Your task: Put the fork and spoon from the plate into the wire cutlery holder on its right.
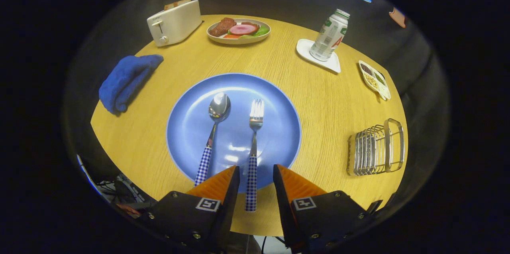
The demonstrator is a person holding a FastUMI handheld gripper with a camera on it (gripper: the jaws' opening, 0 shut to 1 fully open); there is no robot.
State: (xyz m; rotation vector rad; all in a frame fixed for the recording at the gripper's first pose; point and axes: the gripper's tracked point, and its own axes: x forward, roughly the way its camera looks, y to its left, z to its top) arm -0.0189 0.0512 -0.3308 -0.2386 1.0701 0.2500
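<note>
The gripper (256, 174) has its fingers apart, one on each side of the fork (254, 154) handle. Fork and spoon (213, 134) lie on the blue plate (279, 98); the wire holder (376, 148) stands well apart to its right.

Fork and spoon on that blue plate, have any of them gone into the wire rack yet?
Nothing is done yet: the spoon and fork both lie on the blue plate, and the wire cutlery holder to its right holds no cutlery. In hand: the tongs are open, straddling the fork's handle without gripping it. Left: grasp and move the fork, then the spoon.
</note>
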